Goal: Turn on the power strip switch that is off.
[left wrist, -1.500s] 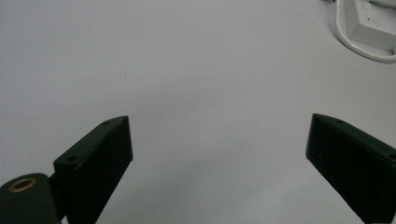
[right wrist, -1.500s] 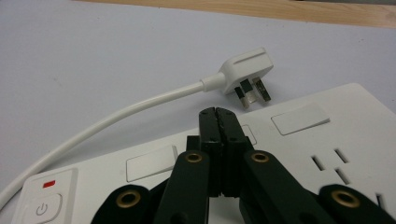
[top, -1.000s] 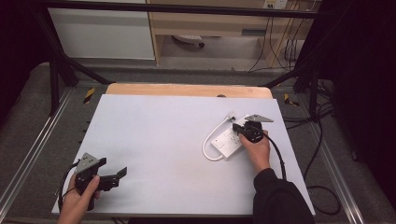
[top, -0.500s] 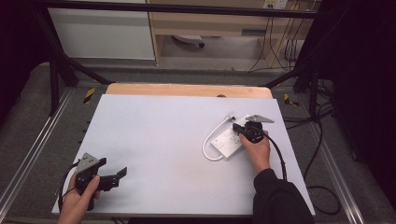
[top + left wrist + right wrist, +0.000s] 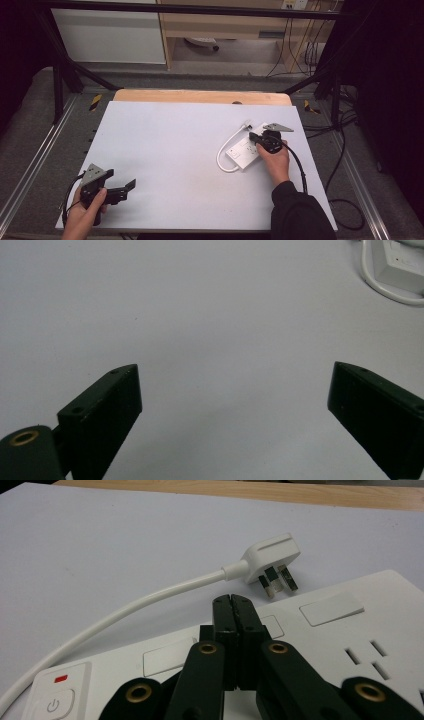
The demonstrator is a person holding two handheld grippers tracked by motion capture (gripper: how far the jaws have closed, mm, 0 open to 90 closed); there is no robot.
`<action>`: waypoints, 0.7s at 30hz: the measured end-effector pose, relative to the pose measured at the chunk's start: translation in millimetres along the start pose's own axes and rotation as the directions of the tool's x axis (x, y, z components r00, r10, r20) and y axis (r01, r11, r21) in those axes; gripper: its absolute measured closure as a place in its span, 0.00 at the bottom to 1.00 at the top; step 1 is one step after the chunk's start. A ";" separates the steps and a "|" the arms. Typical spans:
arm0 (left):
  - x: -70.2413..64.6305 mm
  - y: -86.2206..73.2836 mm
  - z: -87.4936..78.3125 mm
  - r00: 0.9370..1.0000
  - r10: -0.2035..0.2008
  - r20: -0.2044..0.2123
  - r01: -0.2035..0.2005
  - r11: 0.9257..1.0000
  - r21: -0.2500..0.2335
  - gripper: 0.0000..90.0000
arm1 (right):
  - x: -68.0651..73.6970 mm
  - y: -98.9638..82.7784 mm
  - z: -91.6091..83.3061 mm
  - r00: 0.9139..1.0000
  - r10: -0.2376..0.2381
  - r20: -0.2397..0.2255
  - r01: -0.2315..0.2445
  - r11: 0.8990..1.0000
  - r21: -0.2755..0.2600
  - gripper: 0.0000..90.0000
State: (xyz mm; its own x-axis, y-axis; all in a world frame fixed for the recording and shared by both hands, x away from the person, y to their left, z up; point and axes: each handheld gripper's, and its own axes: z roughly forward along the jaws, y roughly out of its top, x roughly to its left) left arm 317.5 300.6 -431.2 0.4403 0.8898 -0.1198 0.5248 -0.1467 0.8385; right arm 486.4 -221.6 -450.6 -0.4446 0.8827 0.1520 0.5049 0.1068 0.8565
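Note:
A white power strip lies on the right half of the white table, with several sockets and a power button under a red light. Its white cable loops round to a three-pin plug that lies loose on the table beside the strip. My right gripper is shut with nothing between its jaws. Its tips are over the strip's top face near a small square cover; whether they touch it I cannot tell. My left gripper rests at the table's near left corner, open and empty.
A wooden board edge runs along the table's far side. Metal rails flank the table. Dark cables trail on the floor at the right. The strip's near end lies far off in the left gripper view.

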 end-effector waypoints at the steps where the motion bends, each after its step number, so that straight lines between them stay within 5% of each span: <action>1: 0.0 0.0 0.0 1.000 0.000 0.000 0.000 1.000 0.000 0.08 | 0.1 -0.1 0.1 1.000 -0.001 0.000 0.001 1.000 0.000 1.00; 21: 0.9 -0.2 0.0 1.000 -0.002 -0.002 0.002 1.000 0.001 0.08 | 0.4 -1.1 1.2 1.000 -0.003 -0.003 0.003 1.000 0.006 1.00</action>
State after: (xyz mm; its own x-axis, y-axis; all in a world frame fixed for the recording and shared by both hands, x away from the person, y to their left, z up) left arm 317.7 301.4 -431.4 0.4381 0.8909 -0.1202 0.5262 -0.1457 0.8378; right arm 486.6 -220.8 -452.1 -0.4479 0.8812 0.1511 0.5083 0.1119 0.8539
